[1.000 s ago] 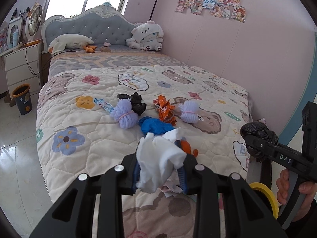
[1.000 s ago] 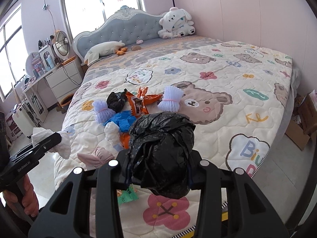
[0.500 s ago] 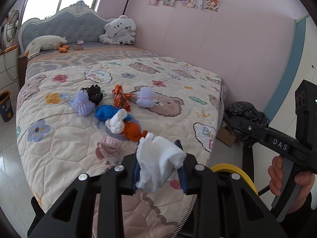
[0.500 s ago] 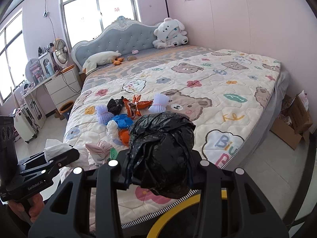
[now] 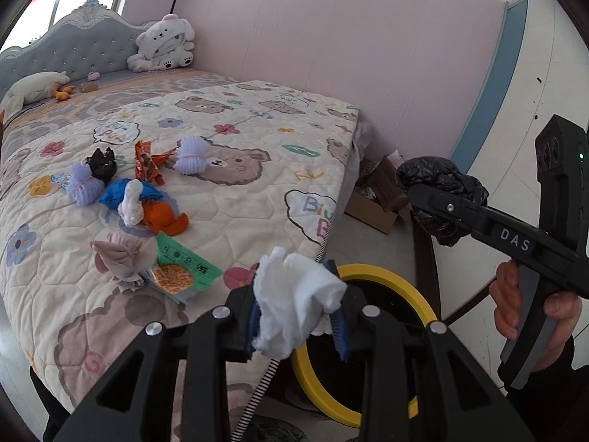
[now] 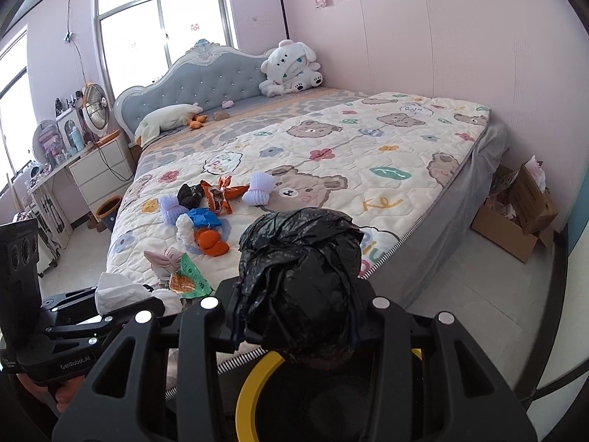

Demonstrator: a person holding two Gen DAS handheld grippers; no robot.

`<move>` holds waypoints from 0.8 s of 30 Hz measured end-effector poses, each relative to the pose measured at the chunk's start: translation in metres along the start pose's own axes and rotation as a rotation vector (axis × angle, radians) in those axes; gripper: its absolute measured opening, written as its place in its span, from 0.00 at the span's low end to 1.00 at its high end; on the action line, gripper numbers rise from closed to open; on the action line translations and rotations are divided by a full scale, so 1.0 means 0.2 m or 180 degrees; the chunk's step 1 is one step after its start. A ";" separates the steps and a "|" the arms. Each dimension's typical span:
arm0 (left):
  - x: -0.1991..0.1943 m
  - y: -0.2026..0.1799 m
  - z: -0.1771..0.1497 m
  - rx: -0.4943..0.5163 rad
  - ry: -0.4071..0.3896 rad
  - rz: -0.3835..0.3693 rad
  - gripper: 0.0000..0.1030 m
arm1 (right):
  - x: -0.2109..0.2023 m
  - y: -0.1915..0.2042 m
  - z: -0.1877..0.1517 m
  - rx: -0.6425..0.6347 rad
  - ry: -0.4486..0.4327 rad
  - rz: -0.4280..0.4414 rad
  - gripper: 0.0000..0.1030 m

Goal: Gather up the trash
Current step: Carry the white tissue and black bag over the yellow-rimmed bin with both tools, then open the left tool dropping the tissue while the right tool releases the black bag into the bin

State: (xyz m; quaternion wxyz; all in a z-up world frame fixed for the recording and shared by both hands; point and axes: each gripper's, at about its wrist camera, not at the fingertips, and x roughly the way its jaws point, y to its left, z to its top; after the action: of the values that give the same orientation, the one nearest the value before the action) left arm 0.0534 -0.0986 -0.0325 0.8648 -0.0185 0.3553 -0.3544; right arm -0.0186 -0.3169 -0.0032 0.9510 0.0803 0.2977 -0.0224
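Observation:
My left gripper (image 5: 298, 313) is shut on a crumpled white tissue (image 5: 294, 294), held beside the bed's foot corner at the rim of a yellow-rimmed bin (image 5: 383, 276). My right gripper (image 6: 294, 328) is shut on a crumpled black plastic bag (image 6: 298, 272) and holds it above the same bin (image 6: 254, 379). The black bag also shows in the left wrist view (image 5: 441, 191). Several pieces of trash lie on the quilt: an orange wrapper (image 5: 147, 162), a blue wad (image 5: 117, 193), an orange wad (image 5: 163, 217), a green packet (image 5: 184, 261) and a pink wad (image 5: 117, 254).
The bed (image 6: 368, 154) fills the left and middle. Open cardboard boxes (image 6: 515, 217) stand on the floor by the pink wall past the bed's foot. A white dresser (image 6: 99, 173) and a small orange-rimmed bin (image 6: 108, 208) stand at the bed's far side.
Both grippers have drawn back from the bed and swung right with their loads. The yellow-rimmed bin has come into view below them.

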 end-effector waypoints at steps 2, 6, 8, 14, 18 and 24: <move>0.02 -0.05 -0.01 0.0059 0.0045 -0.0044 0.29 | -0.02 -0.04 -0.02 0.0040 0.0031 -0.0003 0.38; 0.06 -0.13 -0.05 0.0172 0.0177 -0.0153 0.29 | -0.06 -0.09 -0.06 0.0102 0.0080 -0.0026 0.38; 0.08 -0.17 -0.07 0.0212 0.0235 -0.0189 0.29 | -0.08 -0.12 -0.09 0.0132 0.0101 -0.0026 0.38; 0.14 -0.26 -0.13 0.0292 0.0370 -0.0261 0.29 | -0.09 -0.18 -0.15 0.0213 0.0183 -0.0009 0.39; 0.16 -0.28 -0.16 0.0266 0.0450 -0.0321 0.29 | -0.09 -0.19 -0.18 0.0242 0.0232 0.0017 0.40; 0.20 -0.32 -0.21 0.0244 0.0600 -0.0412 0.29 | -0.08 -0.23 -0.22 0.0342 0.0317 0.0063 0.42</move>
State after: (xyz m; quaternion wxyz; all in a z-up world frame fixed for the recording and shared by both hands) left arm 0.0097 -0.1629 -0.0697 0.8029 0.0251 0.4193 -0.4230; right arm -0.0600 -0.3558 -0.0368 0.9295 0.1352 0.3423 -0.0249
